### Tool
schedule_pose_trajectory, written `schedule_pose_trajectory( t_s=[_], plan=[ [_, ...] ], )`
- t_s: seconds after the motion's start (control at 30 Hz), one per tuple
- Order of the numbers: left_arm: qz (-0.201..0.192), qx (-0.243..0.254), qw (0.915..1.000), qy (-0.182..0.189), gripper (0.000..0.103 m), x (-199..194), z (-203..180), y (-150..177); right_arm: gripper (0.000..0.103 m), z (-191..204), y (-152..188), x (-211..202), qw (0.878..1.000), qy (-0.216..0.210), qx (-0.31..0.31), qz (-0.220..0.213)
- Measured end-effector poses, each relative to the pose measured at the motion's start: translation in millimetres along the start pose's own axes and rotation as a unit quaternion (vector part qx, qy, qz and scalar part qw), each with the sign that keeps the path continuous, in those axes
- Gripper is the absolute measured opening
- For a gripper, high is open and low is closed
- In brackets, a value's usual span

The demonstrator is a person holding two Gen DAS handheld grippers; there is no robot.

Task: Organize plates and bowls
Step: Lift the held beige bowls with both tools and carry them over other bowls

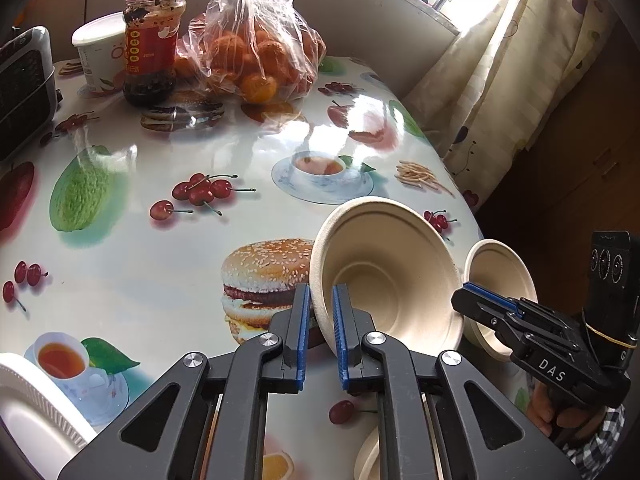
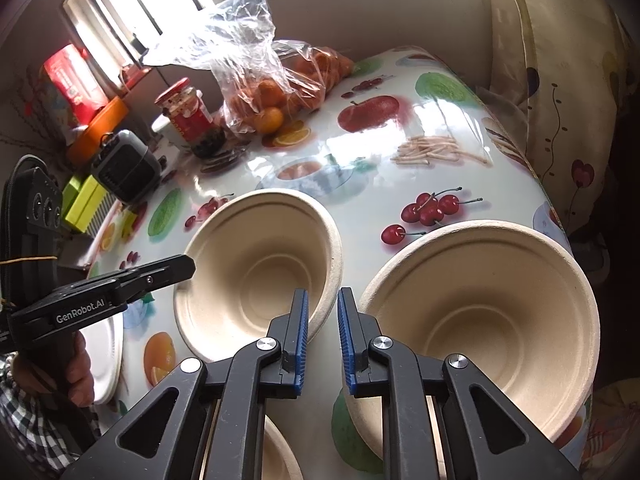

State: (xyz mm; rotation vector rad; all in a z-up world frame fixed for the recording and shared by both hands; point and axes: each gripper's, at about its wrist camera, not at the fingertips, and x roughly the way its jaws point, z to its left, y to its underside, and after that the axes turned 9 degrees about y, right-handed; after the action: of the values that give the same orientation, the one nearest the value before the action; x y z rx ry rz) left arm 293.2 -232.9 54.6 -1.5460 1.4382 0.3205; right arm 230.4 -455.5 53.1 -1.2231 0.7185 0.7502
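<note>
A beige paper bowl (image 1: 384, 272) (image 2: 256, 272) sits over the fruit-print table (image 1: 160, 280). My left gripper (image 1: 321, 293) (image 2: 188, 266) is shut on its left rim. My right gripper (image 2: 323, 294) (image 1: 460, 298) is narrowly closed at its right rim, which shows between the pads. A second beige bowl (image 1: 504, 276) (image 2: 480, 320) lies just right of that gripper, its left rim hidden behind the right finger. A white plate (image 1: 28, 412) (image 2: 106, 356) rests at the near left. Another beige rim (image 1: 366, 456) (image 2: 280, 456) peeks out under the grippers.
At the far side stand a red-lidded jar (image 1: 154, 44), a clear bag of oranges (image 1: 256, 48), a white tub (image 1: 98, 52) and a dark heater (image 1: 24, 84). The table edge drops off on the right beside a curtain (image 1: 500, 80).
</note>
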Motion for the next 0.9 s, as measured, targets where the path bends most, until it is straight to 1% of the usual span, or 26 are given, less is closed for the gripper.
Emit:
schedule_pose_trajectory(
  t_s=[0.47, 0.9],
  plan=[
    [-0.006, 0.004, 1.0000, 0.000, 0.012, -4.2, -1.7, -0.8, 0.015, -2.3, 1.7, -1.9, 1.000, -0.008, 0.014, -0.003],
    [-0.016, 0.014, 0.9998, 0.004, 0.012, -12.4, -10.4, 0.9, 0.015, -5.9, 4.4, -15.1, 0.999, -0.018, 0.031, -0.020]
  ],
)
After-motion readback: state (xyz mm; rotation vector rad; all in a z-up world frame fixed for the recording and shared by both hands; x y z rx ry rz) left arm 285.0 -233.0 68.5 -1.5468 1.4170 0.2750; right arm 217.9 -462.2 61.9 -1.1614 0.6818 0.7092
